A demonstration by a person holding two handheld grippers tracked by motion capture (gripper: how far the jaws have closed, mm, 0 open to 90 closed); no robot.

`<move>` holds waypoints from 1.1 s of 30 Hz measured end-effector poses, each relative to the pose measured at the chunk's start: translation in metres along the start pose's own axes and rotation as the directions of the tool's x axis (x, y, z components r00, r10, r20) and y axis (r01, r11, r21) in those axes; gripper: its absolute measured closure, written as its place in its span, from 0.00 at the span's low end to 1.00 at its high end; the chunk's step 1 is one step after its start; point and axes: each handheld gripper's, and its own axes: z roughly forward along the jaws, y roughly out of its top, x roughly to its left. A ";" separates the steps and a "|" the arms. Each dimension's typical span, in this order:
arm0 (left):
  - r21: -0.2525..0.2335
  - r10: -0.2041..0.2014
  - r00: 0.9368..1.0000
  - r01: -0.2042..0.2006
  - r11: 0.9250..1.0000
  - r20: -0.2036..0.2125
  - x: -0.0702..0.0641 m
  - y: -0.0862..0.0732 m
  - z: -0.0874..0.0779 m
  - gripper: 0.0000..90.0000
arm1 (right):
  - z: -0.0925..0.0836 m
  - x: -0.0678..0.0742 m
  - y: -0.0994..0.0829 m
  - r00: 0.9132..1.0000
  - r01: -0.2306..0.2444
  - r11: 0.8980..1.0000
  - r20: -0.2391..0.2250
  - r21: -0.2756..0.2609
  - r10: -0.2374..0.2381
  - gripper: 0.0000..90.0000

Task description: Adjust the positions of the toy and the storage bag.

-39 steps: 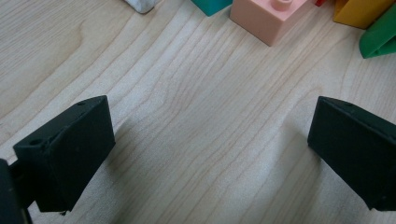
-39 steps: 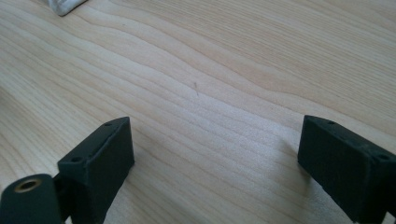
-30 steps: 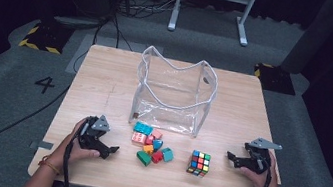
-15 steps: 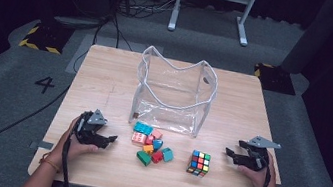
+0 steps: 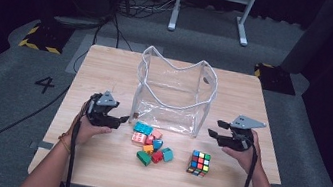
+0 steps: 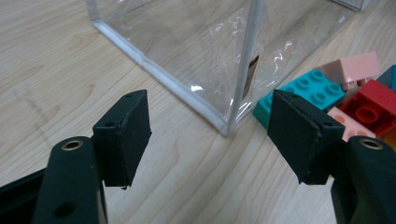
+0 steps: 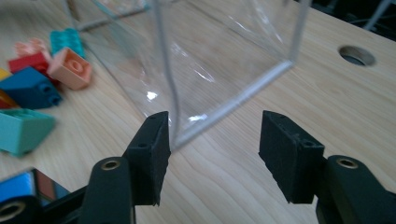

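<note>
The wooden surface [image 5: 107, 69] fills the frame's middle, with the clear plastic bag [image 5: 175, 92] standing upright at its centre. The left claw [image 5: 117, 120] and right claw [image 5: 215, 131] sit beside the bag's lower corners, each half open, just been closing, gripping nothing. Below lie the coloured bricks [image 5: 152, 144] and the puzzle cube [image 5: 199, 163].

The table [image 5: 107, 71] is pale, light-grained wood. On it, the bag [image 5: 175, 92] is clear plastic with whitish-grey edging. The building bricks [image 5: 151, 144] are teal, pink, salmon, red, orange, blue and green. The puzzle cube [image 5: 199, 163] has black lines between squares of red, blue, green, yellow, orange and white. The left gripper [image 5: 122, 119] and right gripper [image 5: 213, 132] are black, each topped with a grey plate. The floor is grey, marked with a black "4" [image 5: 45, 84].
</note>
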 end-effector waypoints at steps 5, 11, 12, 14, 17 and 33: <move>-0.035 0.002 1.000 -0.002 0.999 0.013 0.004 0.019 0.011 0.37 | 0.015 0.010 0.014 0.999 0.048 0.999 -0.016 0.017 -0.048 0.53; -0.056 0.007 0.998 -0.003 0.998 0.060 0.006 0.032 0.019 0.51 | 0.026 0.012 0.021 0.998 0.059 0.998 -0.022 0.004 -0.059 0.64; -0.055 0.014 0.996 -0.009 0.998 0.085 0.005 0.035 0.022 0.51 | 0.026 0.012 0.021 0.998 0.059 0.998 -0.022 0.004 -0.059 0.64; -0.064 0.026 0.995 -0.020 0.998 0.096 0.002 0.040 0.026 0.61 | 0.032 0.012 0.024 0.999 0.048 0.999 -0.012 0.006 -0.048 0.69; -0.065 0.064 0.988 -0.056 0.996 0.139 0.001 0.042 0.029 0.73 | 0.037 0.009 0.026 0.999 0.031 0.999 -0.013 -0.008 -0.031 0.72; -0.064 0.102 0.974 -0.091 0.994 0.204 -0.011 0.028 0.013 0.95 | 0.040 0.016 0.023 0.994 0.072 0.996 -0.078 -0.045 -0.076 0.95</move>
